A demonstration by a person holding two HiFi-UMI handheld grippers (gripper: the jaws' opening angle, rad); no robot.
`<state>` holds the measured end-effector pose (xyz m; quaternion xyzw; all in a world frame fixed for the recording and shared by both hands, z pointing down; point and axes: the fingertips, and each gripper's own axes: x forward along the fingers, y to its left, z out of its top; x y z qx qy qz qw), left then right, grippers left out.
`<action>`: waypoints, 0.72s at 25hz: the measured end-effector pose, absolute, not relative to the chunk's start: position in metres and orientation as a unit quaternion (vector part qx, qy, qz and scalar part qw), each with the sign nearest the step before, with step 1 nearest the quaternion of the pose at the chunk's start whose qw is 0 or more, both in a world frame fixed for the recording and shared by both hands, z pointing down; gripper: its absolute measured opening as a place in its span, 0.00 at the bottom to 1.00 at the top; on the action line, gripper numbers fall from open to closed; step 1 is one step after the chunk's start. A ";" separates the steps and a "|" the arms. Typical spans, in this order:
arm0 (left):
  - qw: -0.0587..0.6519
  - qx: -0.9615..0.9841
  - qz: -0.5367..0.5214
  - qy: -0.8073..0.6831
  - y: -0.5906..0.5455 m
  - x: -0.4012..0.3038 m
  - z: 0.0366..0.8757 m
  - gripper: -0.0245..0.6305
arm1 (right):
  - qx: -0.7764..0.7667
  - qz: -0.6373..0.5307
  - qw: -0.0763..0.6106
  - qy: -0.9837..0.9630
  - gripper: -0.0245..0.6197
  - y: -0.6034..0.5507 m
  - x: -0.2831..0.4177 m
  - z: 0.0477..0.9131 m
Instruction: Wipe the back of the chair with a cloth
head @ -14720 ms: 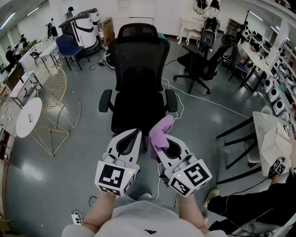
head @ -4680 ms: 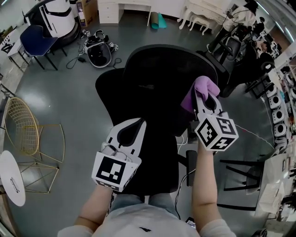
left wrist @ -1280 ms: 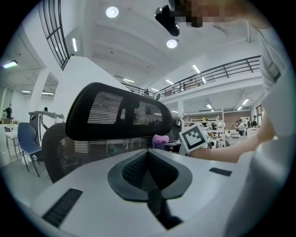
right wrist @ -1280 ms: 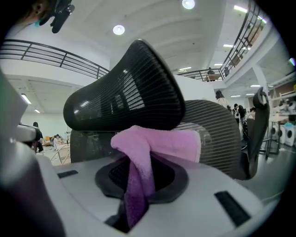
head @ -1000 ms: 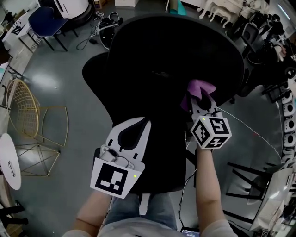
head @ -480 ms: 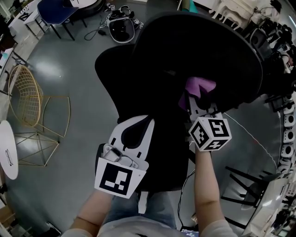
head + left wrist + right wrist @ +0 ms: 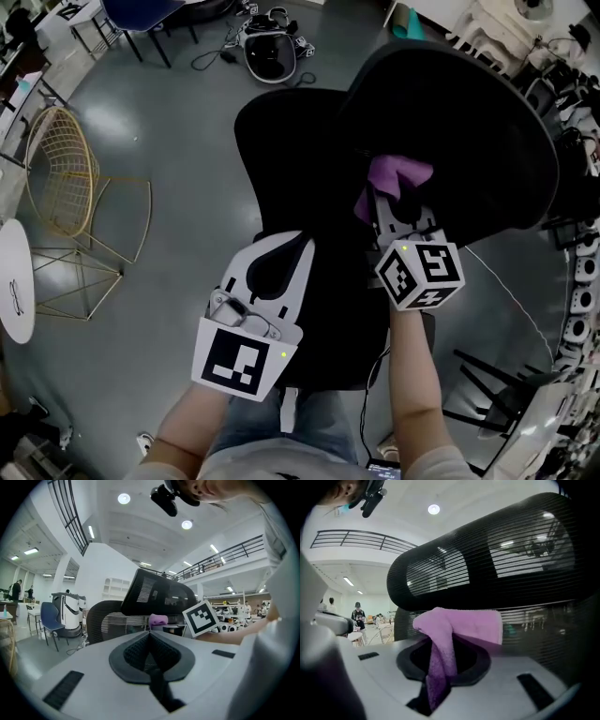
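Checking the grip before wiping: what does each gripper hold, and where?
Right gripper pinches the purple cloth by a bunched fold; left gripper is shut on nothing.

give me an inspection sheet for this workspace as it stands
surface: grey floor, glossy, no table in use
job's things: black mesh chair with headrest; purple cloth at the chair back just below the headrest, contact not clear
clutter: black and white gear on the floor beyond the chair
grippers: right gripper shut on the cloth; left gripper shut, nothing in it, held over the chair
cables: white cable across the floor at right
surroundings: gold wire chair and white round table at left
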<state>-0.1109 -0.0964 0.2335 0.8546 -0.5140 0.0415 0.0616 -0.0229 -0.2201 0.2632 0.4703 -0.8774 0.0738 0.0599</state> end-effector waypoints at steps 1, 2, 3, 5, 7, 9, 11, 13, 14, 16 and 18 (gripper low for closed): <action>0.062 0.853 0.040 -0.517 -0.096 -0.115 0.233 0.05 | 0.466 0.073 0.060 -0.880 0.15 -0.220 -0.030 0.263; 0.063 0.851 0.039 -0.520 -0.096 -0.120 0.233 0.05 | 0.462 0.072 0.060 -0.882 0.15 -0.219 -0.037 0.262; 0.062 0.850 0.039 -0.522 -0.096 -0.124 0.233 0.05 | 0.458 0.071 0.061 -0.884 0.15 -0.219 -0.044 0.262; 0.062 0.847 0.037 -0.527 -0.096 -0.131 0.232 0.05 | 0.449 0.069 0.062 -0.889 0.15 -0.218 -0.057 0.261; 0.063 0.843 0.036 -0.532 -0.095 -0.136 0.231 0.05 | 0.441 0.068 0.062 -0.893 0.15 -0.217 -0.068 0.260; 0.064 0.841 0.034 -0.537 -0.094 -0.142 0.230 0.05 | 0.432 0.068 0.062 -0.897 0.15 -0.215 -0.080 0.260; 0.063 0.838 0.034 -0.541 -0.093 -0.149 0.230 0.05 | 0.423 0.067 0.063 -0.901 0.15 -0.213 -0.092 0.259; 0.063 0.835 0.032 -0.546 -0.092 -0.157 0.229 0.05 | 0.416 0.069 0.062 -0.905 0.15 -0.211 -0.105 0.258; 0.063 0.834 0.031 -0.547 -0.092 -0.160 0.229 0.05 | 0.414 0.069 0.062 -0.906 0.15 -0.211 -0.111 0.258; 0.062 0.832 0.030 -0.551 -0.090 -0.166 0.228 0.05 | 0.408 0.070 0.060 -0.908 0.15 -0.209 -0.121 0.259; 0.061 0.830 0.031 -0.554 -0.089 -0.171 0.228 0.05 | 0.396 0.069 0.058 -0.914 0.15 -0.207 -0.134 0.259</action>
